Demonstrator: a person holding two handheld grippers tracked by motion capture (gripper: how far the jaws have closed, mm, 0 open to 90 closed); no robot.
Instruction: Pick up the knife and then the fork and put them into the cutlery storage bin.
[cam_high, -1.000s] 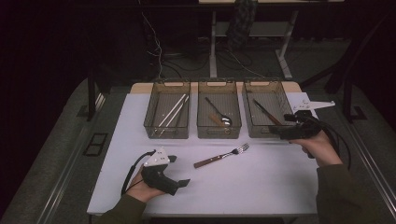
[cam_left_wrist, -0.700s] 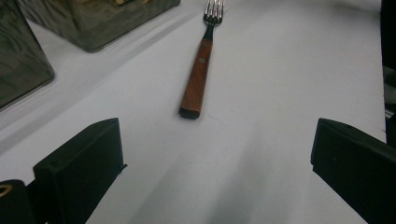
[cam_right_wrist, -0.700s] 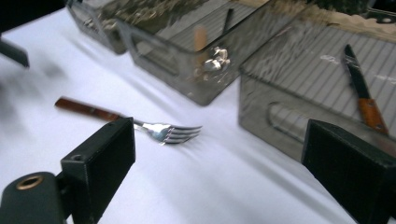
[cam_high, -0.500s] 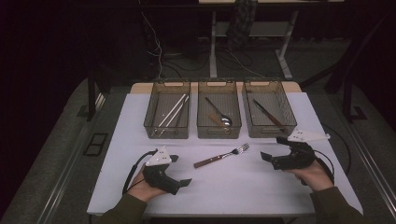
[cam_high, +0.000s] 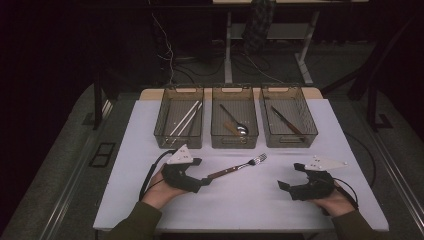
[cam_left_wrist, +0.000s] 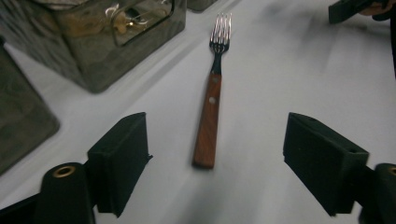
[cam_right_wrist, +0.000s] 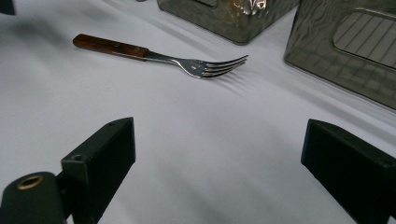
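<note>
Jaws of left gripper (cam_left_wrist: 212, 154) have just been closing, standing apart astride the fork (cam_left_wrist: 211, 109) handle, not touching. Right gripper (cam_right_wrist: 219, 158) is gaping wide over bare table (cam_right_wrist: 196, 140).

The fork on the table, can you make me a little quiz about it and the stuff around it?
1. True or false: the fork lies inside a bin.
2. Which gripper is nearer the fork's handle? A) left gripper B) right gripper
3. Fill in: the spoon lies in the ______ bin.

Key: 1. False; it lies on the table, in front of the bins. 2. A; its jaws have just been closing, the handle end lies in line between them, and the pads are not pressing on it. 3. Middle bin.
</note>
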